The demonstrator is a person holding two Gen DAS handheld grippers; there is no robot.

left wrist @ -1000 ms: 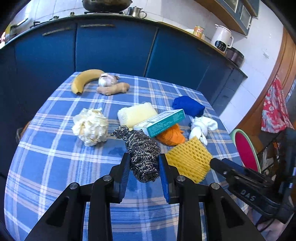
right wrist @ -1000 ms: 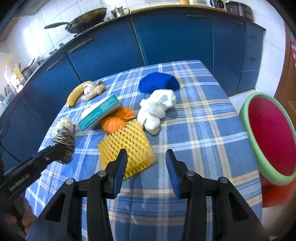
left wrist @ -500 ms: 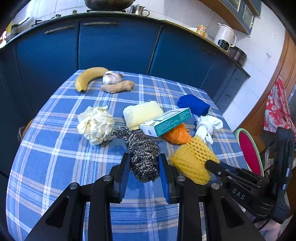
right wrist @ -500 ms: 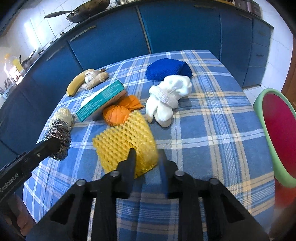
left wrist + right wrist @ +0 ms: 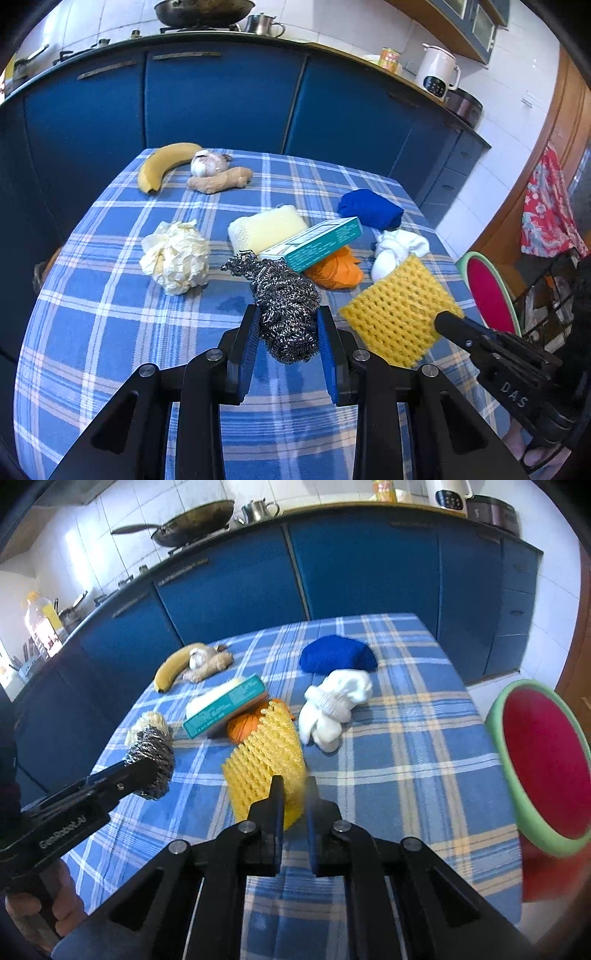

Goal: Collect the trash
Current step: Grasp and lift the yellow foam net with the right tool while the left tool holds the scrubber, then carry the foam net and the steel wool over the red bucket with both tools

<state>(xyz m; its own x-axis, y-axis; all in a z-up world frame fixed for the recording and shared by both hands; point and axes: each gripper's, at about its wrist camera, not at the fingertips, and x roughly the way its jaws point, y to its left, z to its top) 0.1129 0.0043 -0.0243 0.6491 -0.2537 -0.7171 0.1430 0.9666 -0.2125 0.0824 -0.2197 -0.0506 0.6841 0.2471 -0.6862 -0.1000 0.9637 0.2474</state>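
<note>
Item 1: steel wool scourer [image 5: 286,306]. Your left tool [image 5: 287,343] was clenched on its near end, pads pressed to either flank. Its long axis ran away from you along the tool's line, the frayed tail pointing toward the teal box [image 5: 314,245]. It hung clear above the bench [image 5: 110,332] (a dark shadow lay on the checked cloth below it).

Item 2: yellow foam net [image 5: 267,762]. Your right tool [image 5: 295,805] had just been closing and was grasping the net's near edge between its pads. The sheet stood tilted on edge, lifted at your end, its far edge pointing at the orange wad [image 5: 245,727] and just beside it. Its long axis ran from the tool toward the far side of the bench.

Item 3: crumpled pale paper ball [image 5: 175,256], resting left of the scourer, apart from it.

Item 4: teal box, propped aslant on the orange wad and a pale yellow sponge [image 5: 266,229].

Item 5: white sock bundle [image 5: 336,707], with a blue cloth [image 5: 338,657] just behind it.

Item 6: banana [image 5: 162,164], garlic [image 5: 207,164] and ginger [image 5: 219,179], grouped at the far left corner of the bench.

Item 7: red basin with green rim [image 5: 543,760], standing off the bench to your right.
</note>
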